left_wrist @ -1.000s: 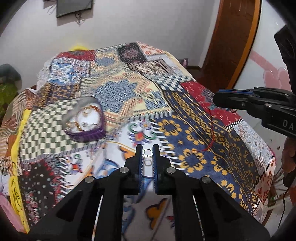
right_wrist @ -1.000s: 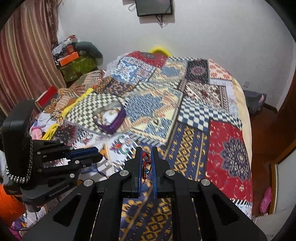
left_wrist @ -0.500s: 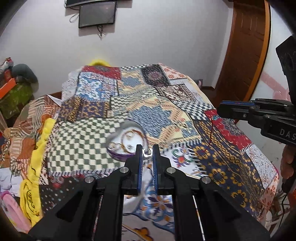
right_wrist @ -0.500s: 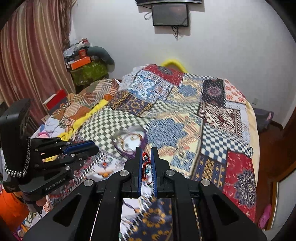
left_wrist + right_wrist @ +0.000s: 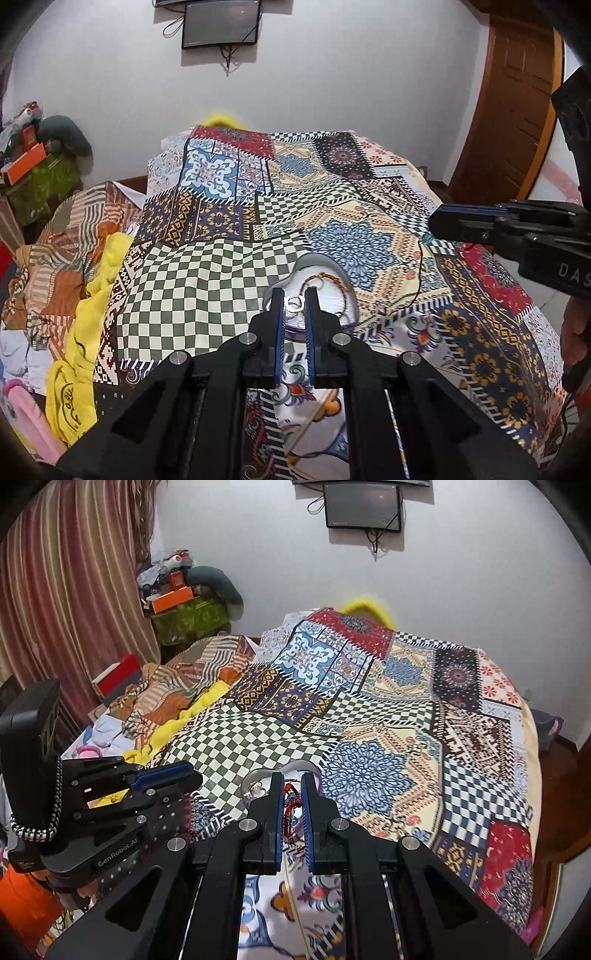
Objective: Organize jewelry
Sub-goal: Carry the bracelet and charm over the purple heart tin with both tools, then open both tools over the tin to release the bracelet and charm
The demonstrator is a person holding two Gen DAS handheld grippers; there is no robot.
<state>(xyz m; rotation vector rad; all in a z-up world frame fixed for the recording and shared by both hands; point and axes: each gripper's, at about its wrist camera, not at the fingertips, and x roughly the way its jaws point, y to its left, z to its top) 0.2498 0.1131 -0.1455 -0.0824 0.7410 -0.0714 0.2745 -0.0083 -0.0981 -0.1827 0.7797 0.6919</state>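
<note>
My left gripper (image 5: 294, 300) is shut on a small silver ring (image 5: 293, 303) and holds it just over the near side of a heart-shaped purple jewelry box (image 5: 325, 271) on the patchwork bedspread. The box holds a beaded bracelet (image 5: 334, 282). My right gripper (image 5: 292, 788) is shut on a red beaded bracelet (image 5: 290, 805), right over the same box (image 5: 299, 766). A thin red cord (image 5: 419, 273) trails from the right gripper (image 5: 448, 218) down to the bedspread. The left gripper (image 5: 184, 773) shows at the left in the right wrist view.
The patchwork bedspread (image 5: 207, 273) covers the bed. Crumpled striped and yellow cloths (image 5: 92, 266) lie along its left side. Boxes and clutter (image 5: 181, 602) stand by the curtain. A wooden door (image 5: 513, 110) is at the right, a wall screen (image 5: 221, 22) at the back.
Both grippers have moved forward over the bed, with the views tilting upward. The jewelry box has come from ahead-left to right under both sets of fingertips. Both stay shut on their pieces.
</note>
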